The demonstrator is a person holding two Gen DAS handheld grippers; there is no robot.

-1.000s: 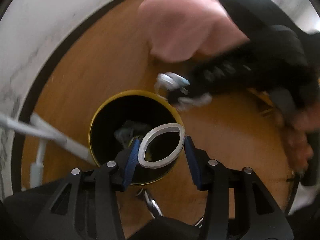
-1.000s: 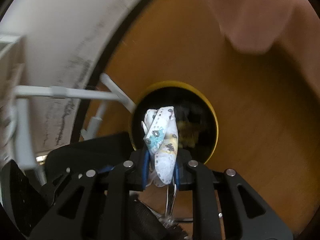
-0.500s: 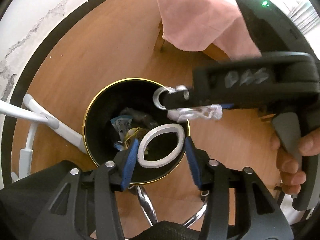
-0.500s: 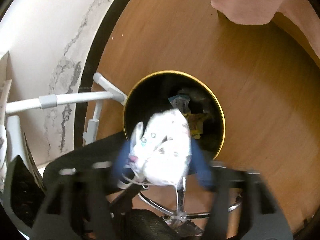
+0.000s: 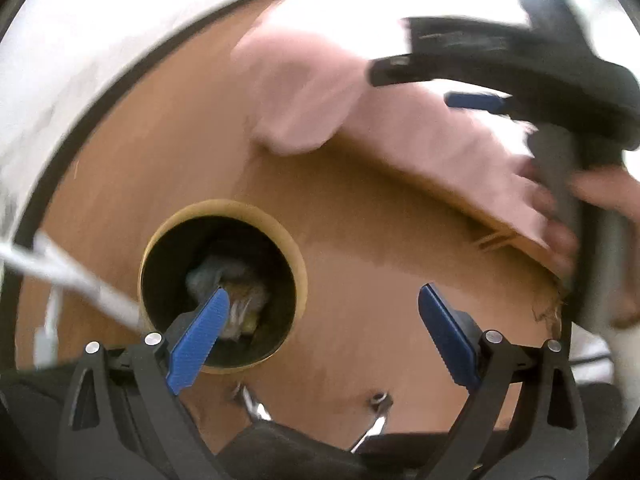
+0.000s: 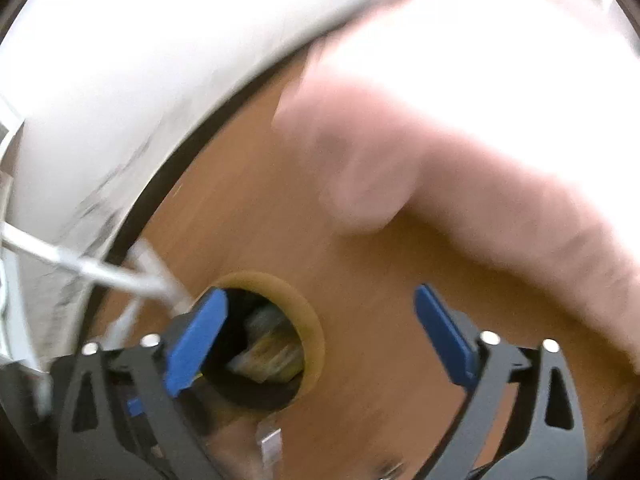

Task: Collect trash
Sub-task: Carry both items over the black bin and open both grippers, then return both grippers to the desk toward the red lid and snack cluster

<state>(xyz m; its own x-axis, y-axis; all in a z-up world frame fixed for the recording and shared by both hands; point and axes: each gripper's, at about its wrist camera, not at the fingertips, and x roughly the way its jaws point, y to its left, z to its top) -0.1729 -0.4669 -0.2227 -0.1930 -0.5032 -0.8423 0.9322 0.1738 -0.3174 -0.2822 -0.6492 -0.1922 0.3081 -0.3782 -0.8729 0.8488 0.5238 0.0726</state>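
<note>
A black trash bin with a gold rim stands on the wooden floor, seen from above, with crumpled trash lying inside it. My left gripper hangs above the bin's right side, its jaws opening wide with nothing between the blue pads. In the right wrist view the same bin sits low and left, with wrappers inside. My right gripper is also opening wide and holds nothing. The right gripper's black body shows at the top right of the left view, held by a hand.
A pink cloth drapes over wooden furniture at the upper right. White metal bars of a frame stand left of the bin. A white marbled wall with a black skirting curves along the left. Chrome chair legs show below.
The left gripper let go of the white ring and the right gripper let go of the patterned white wad; both opened wide. Both rose away from the bin, which looks smaller now.
</note>
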